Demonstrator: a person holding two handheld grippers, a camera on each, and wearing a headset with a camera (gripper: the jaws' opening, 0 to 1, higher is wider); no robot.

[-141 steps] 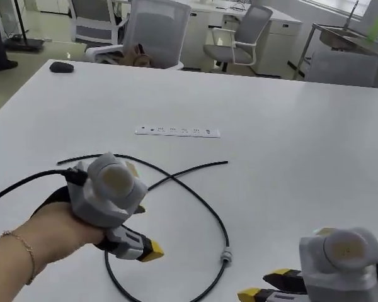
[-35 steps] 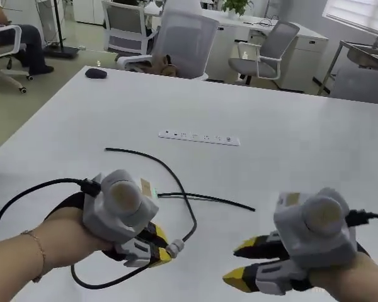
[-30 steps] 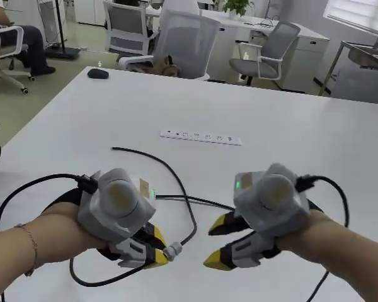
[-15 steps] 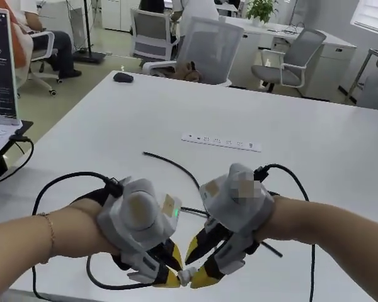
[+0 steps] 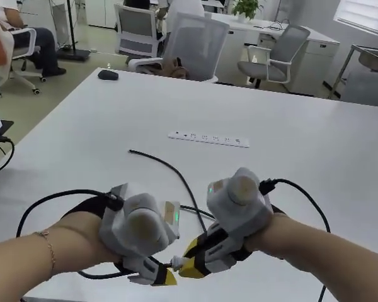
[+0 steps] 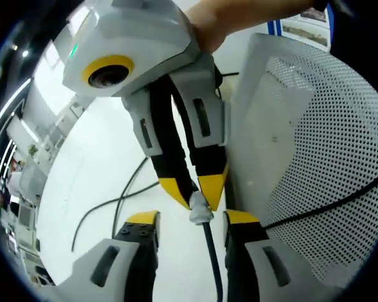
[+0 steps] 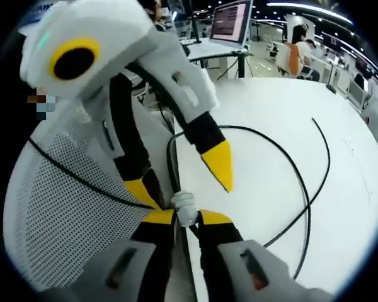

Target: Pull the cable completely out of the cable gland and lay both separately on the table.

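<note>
A white cable gland [image 5: 174, 260] sits on a black cable [image 5: 170, 170] that loops over the white table [image 5: 302, 145]. In the head view both grippers meet at the near edge, tip to tip. My right gripper [image 7: 186, 217] is shut on the gland [image 7: 184, 204], also seen from the left gripper view, where the right gripper [image 6: 198, 189] pinches the gland [image 6: 199, 211]. My left gripper [image 6: 190, 218] stands open, its jaws apart on either side of the cable [image 6: 211, 251] just behind the gland, the cable close to one jaw.
A white power strip [image 5: 208, 138] lies mid-table and a black mouse [image 5: 107, 75] at the far left corner. Office chairs [image 5: 195, 44] stand beyond the table. A white mesh surface [image 6: 315, 145] is close below the grippers. People sit at the far left.
The right gripper swung in from the right and shut on the gland at the left gripper's tips. The left gripper's jaws now stand apart. The grippers sank slightly toward the near edge.
</note>
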